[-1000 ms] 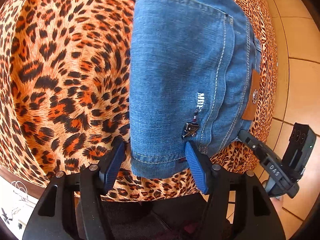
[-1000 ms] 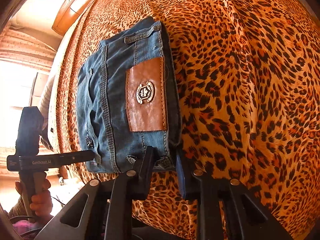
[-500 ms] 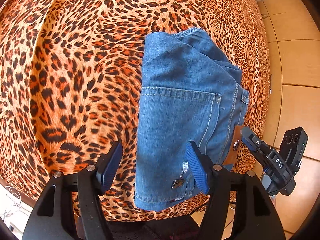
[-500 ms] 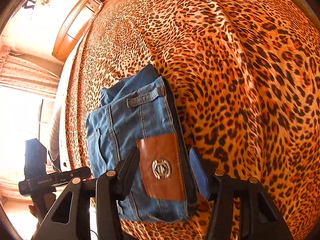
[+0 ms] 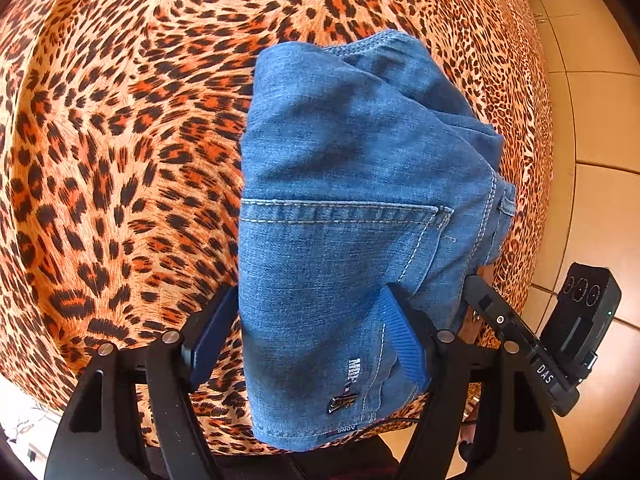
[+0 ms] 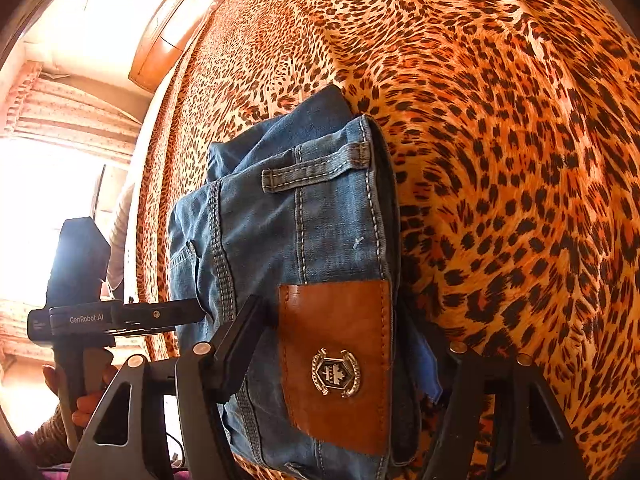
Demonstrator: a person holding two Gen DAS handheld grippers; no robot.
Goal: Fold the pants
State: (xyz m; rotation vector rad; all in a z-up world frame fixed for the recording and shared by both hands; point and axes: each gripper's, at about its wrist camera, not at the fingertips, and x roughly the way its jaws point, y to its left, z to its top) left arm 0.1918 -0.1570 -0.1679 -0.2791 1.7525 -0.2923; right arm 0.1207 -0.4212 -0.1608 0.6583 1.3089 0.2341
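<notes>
On the leopard-print bedspread (image 5: 120,160), near its edge by the tiled floor (image 5: 592,128), the folded blue jeans (image 5: 340,240) are laid. Their near end is straddled by the left gripper (image 5: 308,344), whose jaws are opening with no pad pressed to denim. The jeans' leather patch (image 6: 336,360) is flanked by the right gripper (image 6: 340,356), likewise opening, unclamped.

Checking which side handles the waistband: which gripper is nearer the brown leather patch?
Right. The right gripper, opening, straddles the leather patch; the left gripper, opening, straddles the jeans' pocket end.
</notes>
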